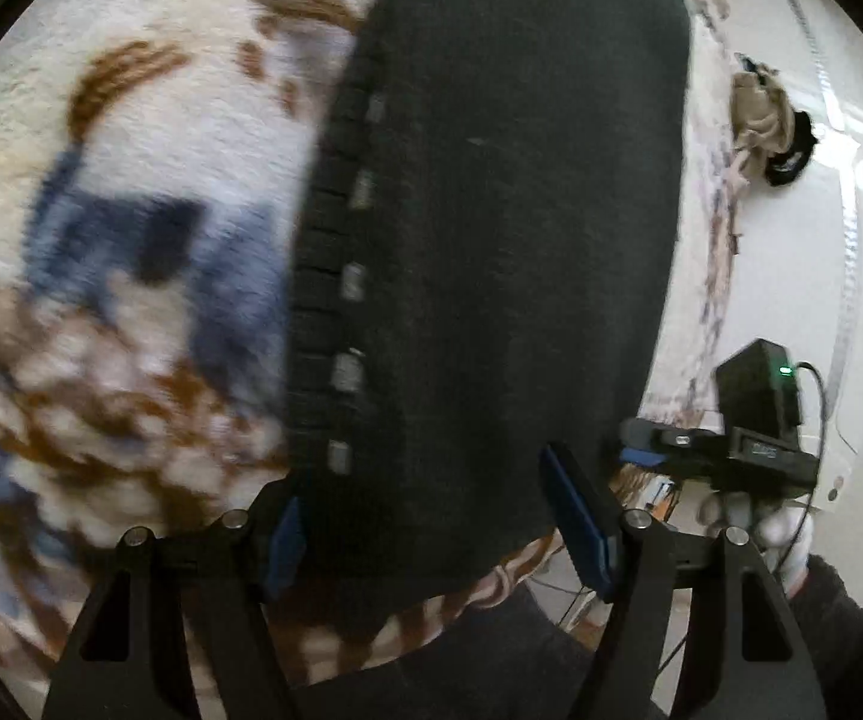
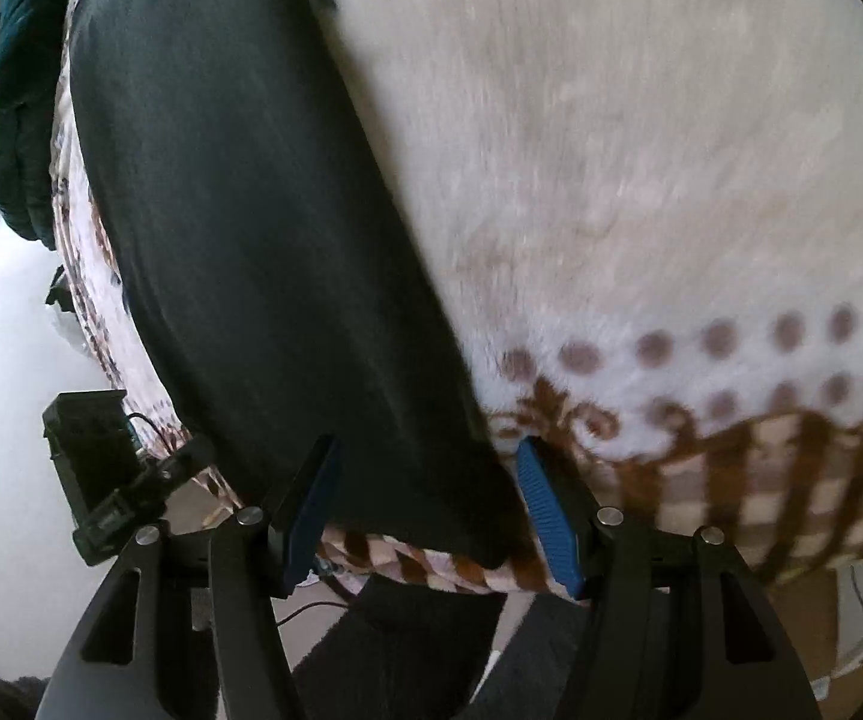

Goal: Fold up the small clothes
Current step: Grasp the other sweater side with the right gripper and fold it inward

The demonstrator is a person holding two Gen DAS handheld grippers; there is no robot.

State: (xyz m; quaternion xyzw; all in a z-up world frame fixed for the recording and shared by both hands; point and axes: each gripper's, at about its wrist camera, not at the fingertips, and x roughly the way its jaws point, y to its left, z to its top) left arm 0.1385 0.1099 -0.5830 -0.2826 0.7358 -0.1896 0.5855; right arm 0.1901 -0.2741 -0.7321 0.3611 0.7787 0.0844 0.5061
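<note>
The dark knit top (image 1: 491, 240) lies flat on the patterned blanket (image 1: 131, 180). My left tongs (image 1: 437, 534) and right tongs (image 2: 425, 510) are both spread, pinching nothing. I should grab both near corners evenly, then fold slowly.

Dark garment (image 1: 491, 240) on patterned blanket (image 1: 131, 180)

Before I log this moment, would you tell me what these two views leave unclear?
- Left wrist view: the dark garment is cut off at the top edge, so its type is unclear.
- Left wrist view: the patterned blanket is motion-blurred.
- Left wrist view: the small clothes pile is too small to identify.
- Right wrist view: the garment's near edge lies between the fingers; contact unclear.
</note>
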